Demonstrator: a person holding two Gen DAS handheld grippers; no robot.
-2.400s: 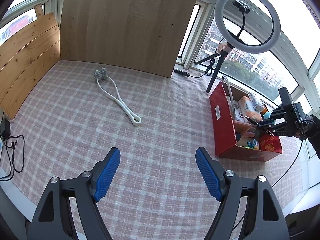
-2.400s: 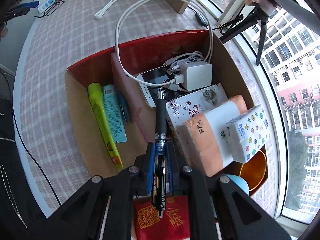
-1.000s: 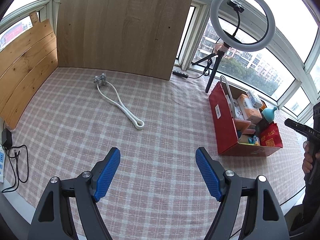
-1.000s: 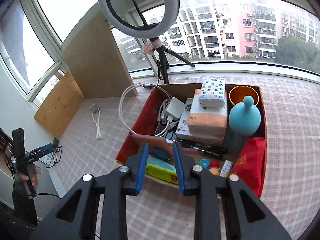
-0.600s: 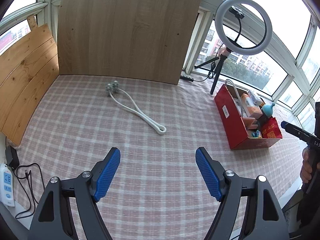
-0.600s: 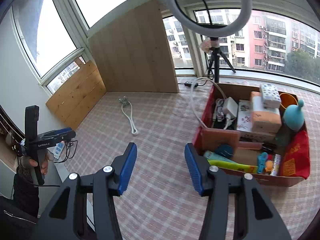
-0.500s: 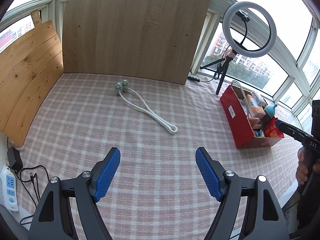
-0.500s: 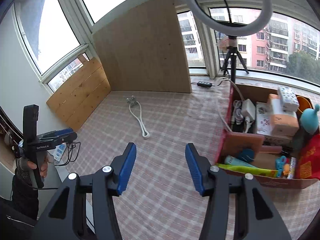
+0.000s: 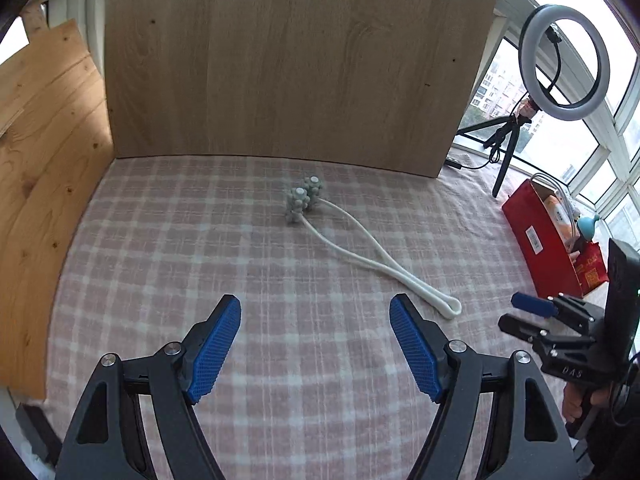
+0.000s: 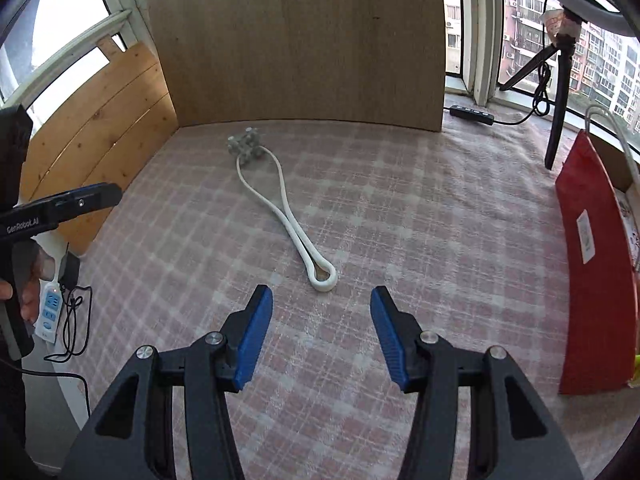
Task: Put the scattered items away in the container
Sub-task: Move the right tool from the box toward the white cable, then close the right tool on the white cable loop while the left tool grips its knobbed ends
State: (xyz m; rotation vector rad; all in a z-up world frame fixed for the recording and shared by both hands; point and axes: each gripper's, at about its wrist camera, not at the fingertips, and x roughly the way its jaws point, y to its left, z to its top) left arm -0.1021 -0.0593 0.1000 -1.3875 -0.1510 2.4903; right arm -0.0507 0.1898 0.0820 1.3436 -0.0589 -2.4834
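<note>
A white looped massager (image 9: 372, 258) with grey roller heads (image 9: 302, 197) lies alone on the pink checked cloth; it also shows in the right wrist view (image 10: 280, 204). Its closed loop end (image 10: 323, 273) lies just ahead of my right gripper (image 10: 320, 336), which is open and empty. My left gripper (image 9: 316, 344) is open and empty, hovering above the cloth short of the massager. The red cardboard box (image 9: 536, 236) holding several items stands at the right; its red wall (image 10: 592, 264) fills the right edge of the right wrist view.
A tall wooden board (image 9: 288, 60) stands at the back and a lower plank panel (image 9: 36, 168) at the left. A ring light on a tripod (image 9: 560, 64) stands behind the box. A power strip (image 10: 50, 312) with cables lies off the left edge.
My right gripper let go of the pen in the box, opened, and swung left to face the massager. My left gripper moved closer to the massager, still open.
</note>
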